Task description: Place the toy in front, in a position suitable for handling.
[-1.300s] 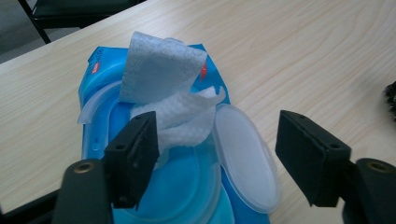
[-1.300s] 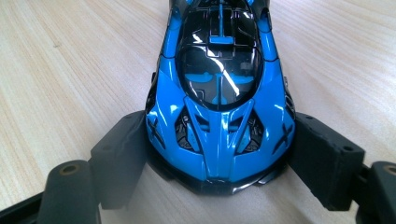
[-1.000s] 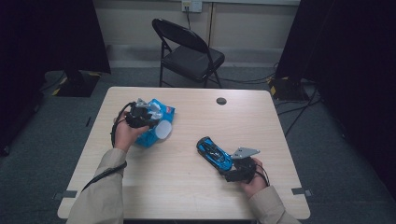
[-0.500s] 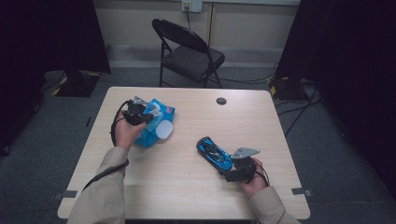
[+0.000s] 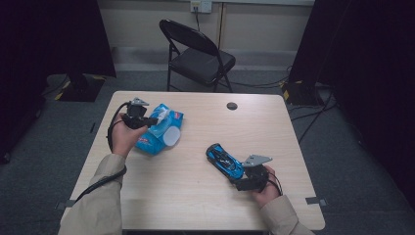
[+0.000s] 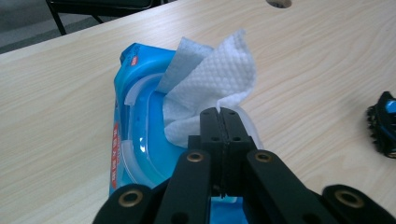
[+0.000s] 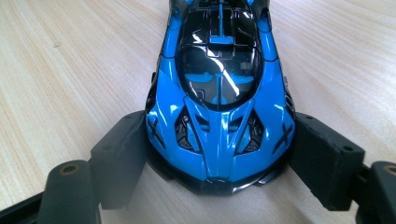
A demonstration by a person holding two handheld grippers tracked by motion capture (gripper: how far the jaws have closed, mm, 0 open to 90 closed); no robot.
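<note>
Wet wipe (image 6: pixel 212 88), its lower edge hidden in the left gripper's (image 6: pixel 218 122) closed jaws; right gripper (image 7: pixel 219 154) clamps toy car (image 7: pixel 219 93).

Left hand-held gripper (image 5: pixel 152 120): jaws just closed, pinched together, raised over the worktop's (image 5: pixel 195 196) far-left part. Right hand-held gripper (image 5: pixel 234 177): jaws spread wide, low, near-right part.

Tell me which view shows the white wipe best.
The left gripper view: the wipe stands out of the open blue pack, its lower edge pinched in the left gripper. The high view shows it small and pale beside that gripper.
</note>
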